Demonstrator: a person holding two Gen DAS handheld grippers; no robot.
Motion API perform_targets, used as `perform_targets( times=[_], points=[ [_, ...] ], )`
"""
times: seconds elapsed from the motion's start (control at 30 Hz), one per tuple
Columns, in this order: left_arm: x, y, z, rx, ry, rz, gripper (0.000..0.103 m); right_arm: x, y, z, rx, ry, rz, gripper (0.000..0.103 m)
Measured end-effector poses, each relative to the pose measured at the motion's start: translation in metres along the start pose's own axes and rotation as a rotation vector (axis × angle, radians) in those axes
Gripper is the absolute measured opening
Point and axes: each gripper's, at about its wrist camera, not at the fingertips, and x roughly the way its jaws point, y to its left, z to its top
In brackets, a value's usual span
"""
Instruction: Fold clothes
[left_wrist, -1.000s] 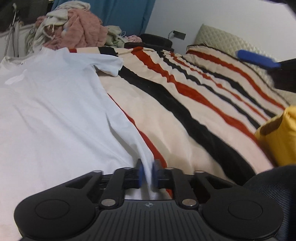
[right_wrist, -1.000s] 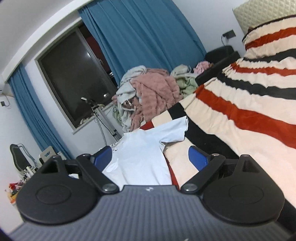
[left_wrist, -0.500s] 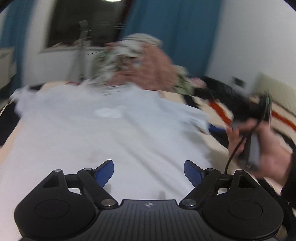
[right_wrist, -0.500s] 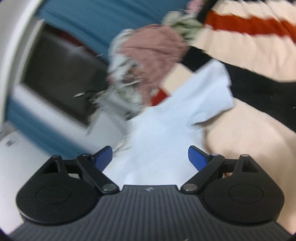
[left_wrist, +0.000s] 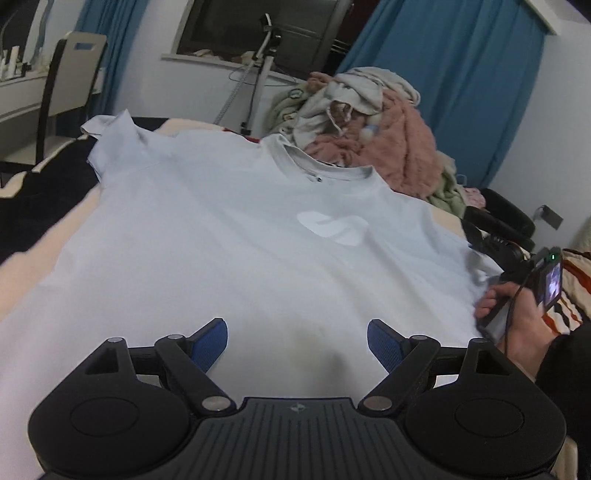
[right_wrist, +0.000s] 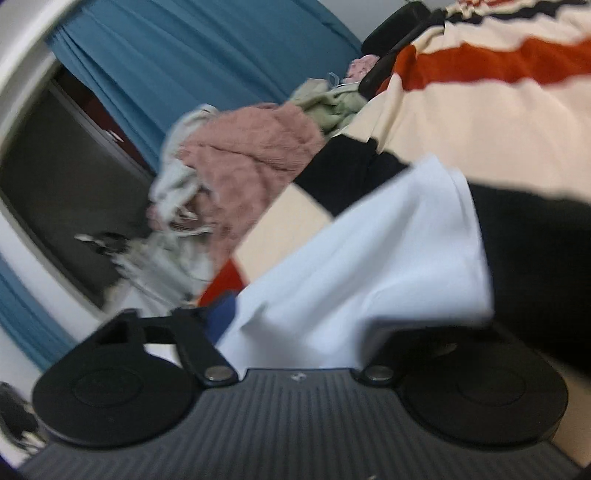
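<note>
T-shirt (left_wrist: 229, 236) lies flat on the bed, collar far, hem under the left gripper (left_wrist: 297, 338), fingers apart and empty. Right gripper (right_wrist: 306, 332) sits at the right sleeve; cloth hides its fingertips, so its grip is unclear.

pale blue cotton T-shirt (left_wrist: 236, 236): 1 | heap of pink and cream laundry (left_wrist: 373, 125): 1 | black two-finger grippers: 2 | striped blanket (right_wrist: 480, 96): 1

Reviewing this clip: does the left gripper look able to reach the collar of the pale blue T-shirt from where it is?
Probably yes. The left gripper is open above the pale blue T-shirt, which lies flat, and nothing sits between its fingers and the collar. The pile of clothes lies beyond it.
</note>
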Motion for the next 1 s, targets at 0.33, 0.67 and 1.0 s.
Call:
perform_targets(
  times=[0.33,0.67,1.0],
  points=[
    [-0.071,0.006,0.029,0.049,-0.097,0.056,0.085,-0.053,0.131,0.042,-0.456,-0.082,-0.097,0.010],
    [-0.122,0.058,0.042,-0.010,-0.187,0.098,0.089,-0.061,0.322,-0.077,-0.997,-0.140,-0.087,0.010],
    [-0.066,0.111,0.037,-0.117,-0.085,0.141,0.089,0.011,0.360,-0.225,-1.125,0.091,-0.015,0.025]
  ],
)
